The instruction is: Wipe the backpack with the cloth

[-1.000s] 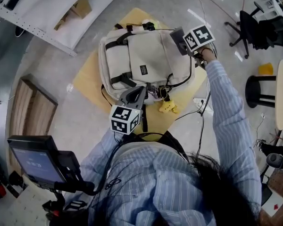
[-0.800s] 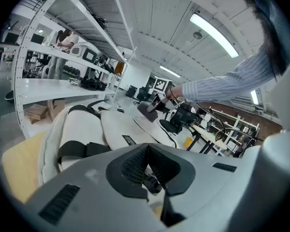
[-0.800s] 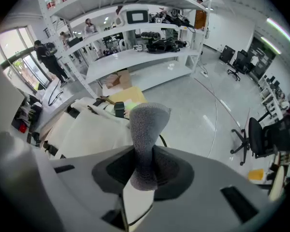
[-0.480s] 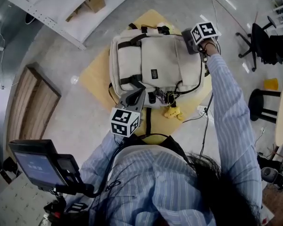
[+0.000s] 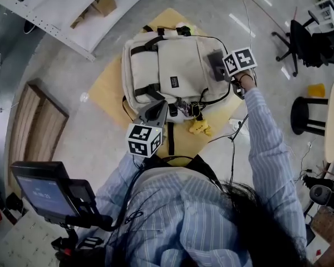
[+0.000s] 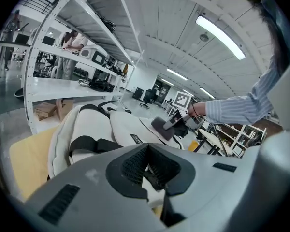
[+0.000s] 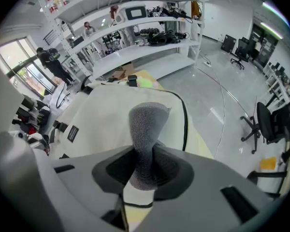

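Note:
A beige backpack (image 5: 172, 74) with black straps lies flat on a yellow board (image 5: 107, 88). My right gripper (image 5: 222, 68) is shut on a grey cloth (image 5: 216, 64) and presses it onto the backpack's right side. In the right gripper view the cloth (image 7: 147, 127) sticks out from between the jaws of the right gripper (image 7: 144, 166) over the backpack (image 7: 104, 124). My left gripper (image 5: 157, 109) sits at the backpack's near edge by the black straps, jaws closed on that edge. The left gripper view shows the left gripper (image 6: 147, 151), the backpack (image 6: 94, 127) and the cloth (image 6: 160, 128).
A yellow toy (image 5: 199, 127) and cables lie at the board's near edge. White shelving (image 5: 61, 21) runs along the far left. A stool (image 5: 307, 113) and an office chair (image 5: 300, 38) stand on the right. A screen on a stand (image 5: 44, 191) is near left.
The right gripper has slid the cloth from the backpack's far right corner toward me along its right side. The left gripper has stayed at the near edge.

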A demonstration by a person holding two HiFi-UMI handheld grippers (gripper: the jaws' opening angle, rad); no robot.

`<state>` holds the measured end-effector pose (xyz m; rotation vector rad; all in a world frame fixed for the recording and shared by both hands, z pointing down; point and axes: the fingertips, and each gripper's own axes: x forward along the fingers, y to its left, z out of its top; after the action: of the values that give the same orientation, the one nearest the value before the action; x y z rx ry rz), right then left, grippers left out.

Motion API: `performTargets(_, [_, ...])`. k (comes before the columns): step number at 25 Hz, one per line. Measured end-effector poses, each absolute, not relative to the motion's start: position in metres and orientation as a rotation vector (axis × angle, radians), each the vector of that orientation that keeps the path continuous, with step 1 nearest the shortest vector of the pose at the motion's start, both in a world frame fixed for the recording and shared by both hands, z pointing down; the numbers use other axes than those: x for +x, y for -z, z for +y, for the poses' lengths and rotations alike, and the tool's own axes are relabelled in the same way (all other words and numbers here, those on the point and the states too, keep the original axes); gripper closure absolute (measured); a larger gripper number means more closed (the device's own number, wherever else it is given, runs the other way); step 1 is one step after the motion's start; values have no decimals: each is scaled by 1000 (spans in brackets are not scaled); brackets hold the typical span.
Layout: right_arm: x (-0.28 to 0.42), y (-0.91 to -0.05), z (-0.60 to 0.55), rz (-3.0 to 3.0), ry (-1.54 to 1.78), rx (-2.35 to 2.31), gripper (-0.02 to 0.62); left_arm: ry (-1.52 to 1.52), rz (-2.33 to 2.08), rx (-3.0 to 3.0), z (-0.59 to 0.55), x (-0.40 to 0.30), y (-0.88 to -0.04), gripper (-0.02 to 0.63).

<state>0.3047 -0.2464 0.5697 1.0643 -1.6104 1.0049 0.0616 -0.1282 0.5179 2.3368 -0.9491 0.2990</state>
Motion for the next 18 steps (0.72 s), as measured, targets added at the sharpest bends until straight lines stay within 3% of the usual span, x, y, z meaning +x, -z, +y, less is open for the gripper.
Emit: performTargets(18, [273,-583,-70,-1698,-1133,1019,502,-370,-707,2457,-89,128,-511,601])
